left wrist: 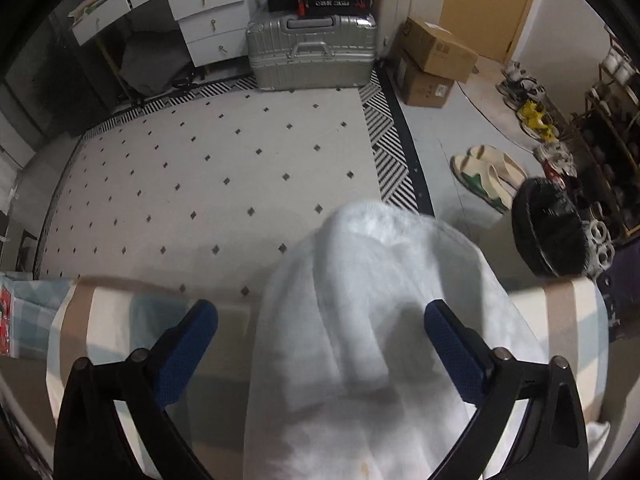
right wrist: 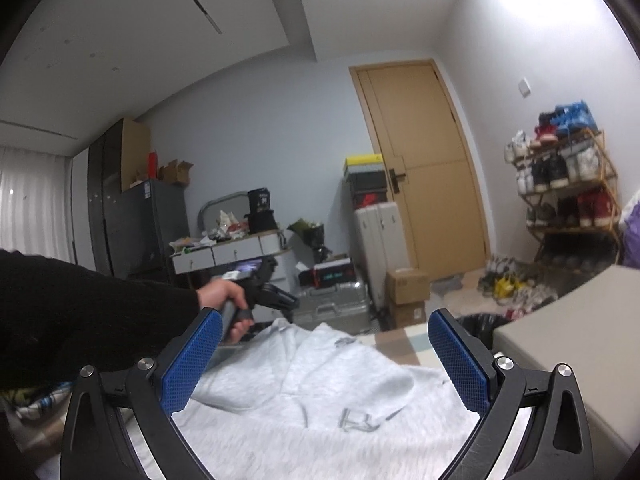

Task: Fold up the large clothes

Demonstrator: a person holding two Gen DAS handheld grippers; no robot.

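A large white sweatshirt with a grey logo lies spread on the bed. In the left wrist view its end hangs over the bed's foot edge, bunched between the fingers. My left gripper is open, its blue pads on either side of the fabric without touching it. My right gripper is open and empty, held above the sweatshirt. The left gripper also shows in the right wrist view, held by a hand in a black sleeve at the garment's far end.
Past the bed's foot are a dotted rug, a silver suitcase, cardboard boxes, slippers and a black bin. A shoe rack stands by the door. A beige box edge is at my right.
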